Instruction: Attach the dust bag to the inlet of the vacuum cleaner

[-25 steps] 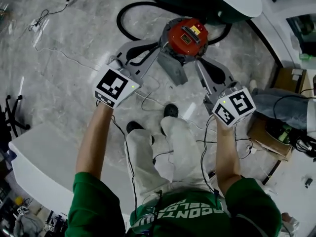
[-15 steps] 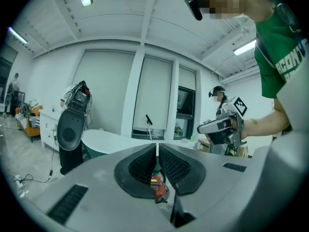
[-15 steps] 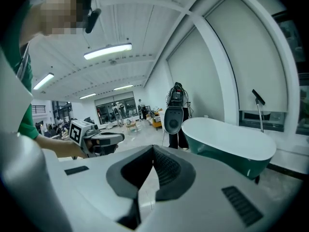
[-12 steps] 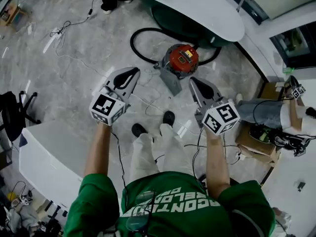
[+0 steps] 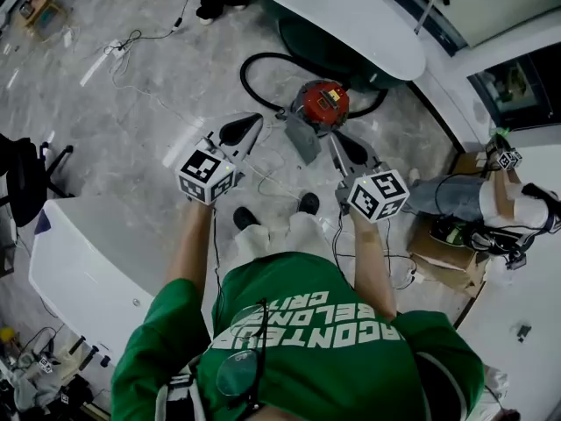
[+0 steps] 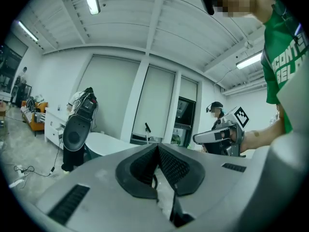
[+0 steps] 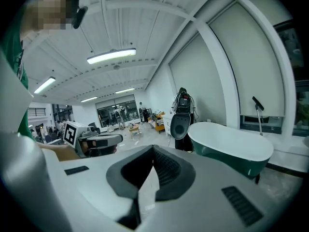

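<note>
The red round vacuum cleaner [image 5: 323,103] stands on the marble floor, with its black hose [image 5: 263,64] looped behind it. A grey flat piece [image 5: 302,139], possibly the dust bag, leans at its near side. My left gripper [image 5: 254,121] hangs left of the vacuum and apart from it, jaws together and holding nothing. My right gripper [image 5: 336,140] hovers just right of the grey piece, also shut and empty. In both gripper views the jaws meet at the tips, left gripper [image 6: 157,146] and right gripper [image 7: 153,148], and point out across the room rather than at the vacuum.
A white oval table [image 5: 342,16] stands behind the vacuum. A white counter [image 5: 88,261] is at my left, with a black chair [image 5: 22,178] beyond it. At the right are a cardboard box [image 5: 443,253] and a seated person [image 5: 491,196]. Cables [image 5: 131,42] trail over the floor.
Both grippers have drawn back from the sides of the vacuum toward my body and risen. The head view has pulled away, so the vacuum looks smaller and farther off.
</note>
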### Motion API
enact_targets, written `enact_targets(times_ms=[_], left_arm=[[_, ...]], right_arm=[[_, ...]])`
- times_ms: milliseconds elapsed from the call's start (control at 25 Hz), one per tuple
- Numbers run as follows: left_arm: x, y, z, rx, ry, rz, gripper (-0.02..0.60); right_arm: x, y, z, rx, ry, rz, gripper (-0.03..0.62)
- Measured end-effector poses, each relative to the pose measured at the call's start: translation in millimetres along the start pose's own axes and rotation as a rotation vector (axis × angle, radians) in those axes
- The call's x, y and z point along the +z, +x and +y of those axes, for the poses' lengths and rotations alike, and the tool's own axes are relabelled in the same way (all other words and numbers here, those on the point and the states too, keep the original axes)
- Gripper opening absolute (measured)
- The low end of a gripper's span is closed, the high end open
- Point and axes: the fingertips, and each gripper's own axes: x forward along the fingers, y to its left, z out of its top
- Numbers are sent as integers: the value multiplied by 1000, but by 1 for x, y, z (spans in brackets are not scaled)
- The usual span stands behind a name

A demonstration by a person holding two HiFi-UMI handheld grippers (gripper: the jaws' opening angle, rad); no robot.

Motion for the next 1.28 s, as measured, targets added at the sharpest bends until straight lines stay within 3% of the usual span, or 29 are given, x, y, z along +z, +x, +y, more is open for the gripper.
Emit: enact_targets(times_ms=[360, 640, 920, 1280], left_arm=[[9, 8, -18, 85, -110, -54, 4], [34, 60, -36, 165, -109, -101, 3], [37, 121, -68, 183, -92, -92, 3], [31, 158, -98, 168, -45, -45, 3]], right_arm=[[33, 8, 10, 112, -64, -35, 9], [57, -7, -34, 169, -201, -19, 9], [58, -34, -104, 119, -253, -18, 9], [35, -66, -151, 72, -198, -44, 9]])
